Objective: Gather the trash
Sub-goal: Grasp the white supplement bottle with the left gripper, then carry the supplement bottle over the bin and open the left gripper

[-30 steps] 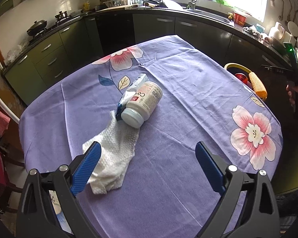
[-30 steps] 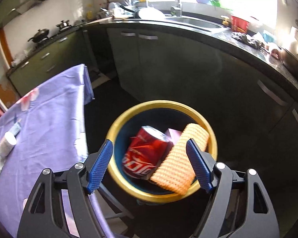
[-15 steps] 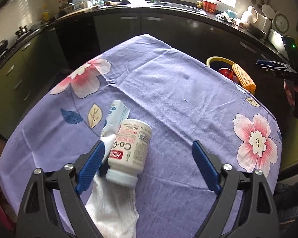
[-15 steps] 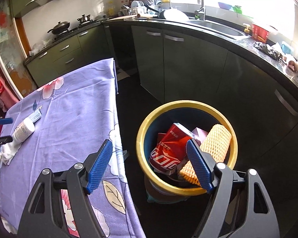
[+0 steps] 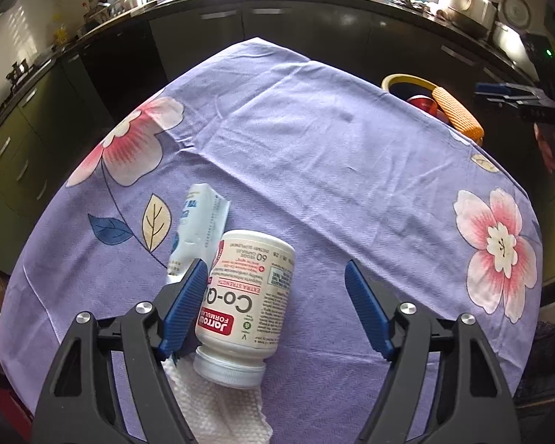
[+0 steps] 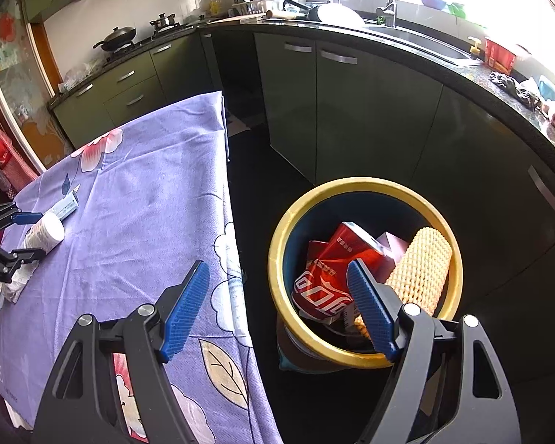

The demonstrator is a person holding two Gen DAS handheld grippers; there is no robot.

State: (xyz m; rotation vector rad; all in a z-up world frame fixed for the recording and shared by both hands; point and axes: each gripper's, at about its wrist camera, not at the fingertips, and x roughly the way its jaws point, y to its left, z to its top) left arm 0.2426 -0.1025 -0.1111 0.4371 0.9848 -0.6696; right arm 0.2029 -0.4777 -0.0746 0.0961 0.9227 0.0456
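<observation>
A white supplement bottle (image 5: 248, 296) lies on its side on the purple flowered tablecloth (image 5: 333, 170), cap toward me. It rests against a flattened white-and-blue tube (image 5: 199, 218) and on a crumpled paper towel (image 5: 218, 407). My left gripper (image 5: 275, 270) straddles the bottle with its jaws closing. The left pad is at the bottle's side; the right pad stands well apart from it. My right gripper (image 6: 277, 270) hangs open and empty between the table edge and the yellow-rimmed bin (image 6: 351, 185). The bin holds a red can (image 6: 329, 270) and an orange textured roll (image 6: 421, 262).
The bin (image 5: 399, 79) stands on the dark floor off the table's far right corner. Dark kitchen cabinets (image 6: 336, 111) and a cluttered counter curve behind it. From the right wrist view the bottle (image 6: 46, 231) and left gripper (image 6: 35, 235) are at the far left.
My left gripper came forward and down over the bottle and its jaws narrowed around it. My right gripper drifted from above the bin toward the table edge, still open.
</observation>
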